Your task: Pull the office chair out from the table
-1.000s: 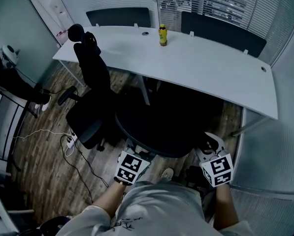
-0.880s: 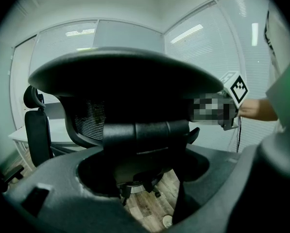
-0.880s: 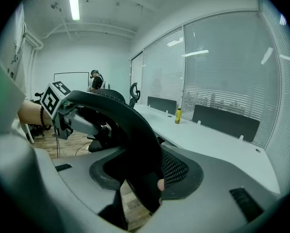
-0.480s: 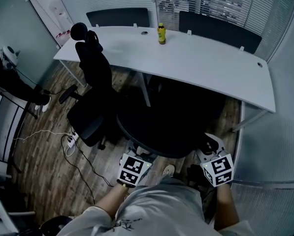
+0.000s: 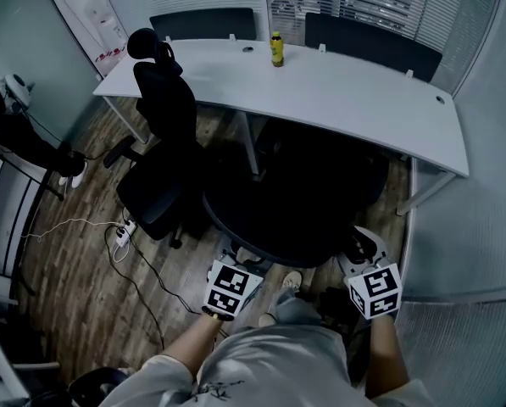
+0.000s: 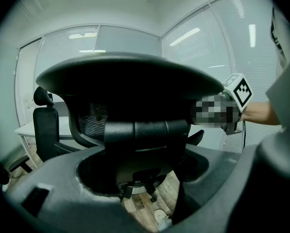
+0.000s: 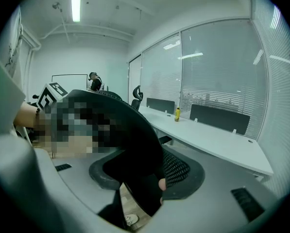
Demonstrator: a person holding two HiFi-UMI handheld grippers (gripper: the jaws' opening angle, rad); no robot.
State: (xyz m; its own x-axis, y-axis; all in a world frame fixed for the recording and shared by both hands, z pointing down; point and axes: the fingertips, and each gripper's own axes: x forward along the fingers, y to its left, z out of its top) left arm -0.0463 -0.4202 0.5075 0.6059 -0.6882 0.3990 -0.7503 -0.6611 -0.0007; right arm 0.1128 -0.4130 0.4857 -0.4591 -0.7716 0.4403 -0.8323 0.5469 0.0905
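In the head view the black office chair [image 5: 297, 203] stands between me and the white table [image 5: 363, 100], its seat partly under the table's near edge. My left gripper [image 5: 236, 261] is shut on the left edge of the backrest and my right gripper [image 5: 361, 248] on the right edge. In the left gripper view the dark backrest [image 6: 135, 84] fills the space between the grey jaws of the left gripper [image 6: 140, 166]. The right gripper view shows the right gripper [image 7: 152, 181] clamped over the backrest's mesh rim [image 7: 176, 169].
A second black chair [image 5: 164, 155] with a headrest stands just left, close to the table's left end. A yellow bottle [image 5: 276, 49] sits at the table's far side. Cables and a power strip [image 5: 121, 236] lie on the wood floor at left. A glass wall [image 5: 481, 253] runs along the right.
Both grippers and the chair have come back from the table toward me: the table now sits higher and farther in the head view. The second chair has stayed in place.
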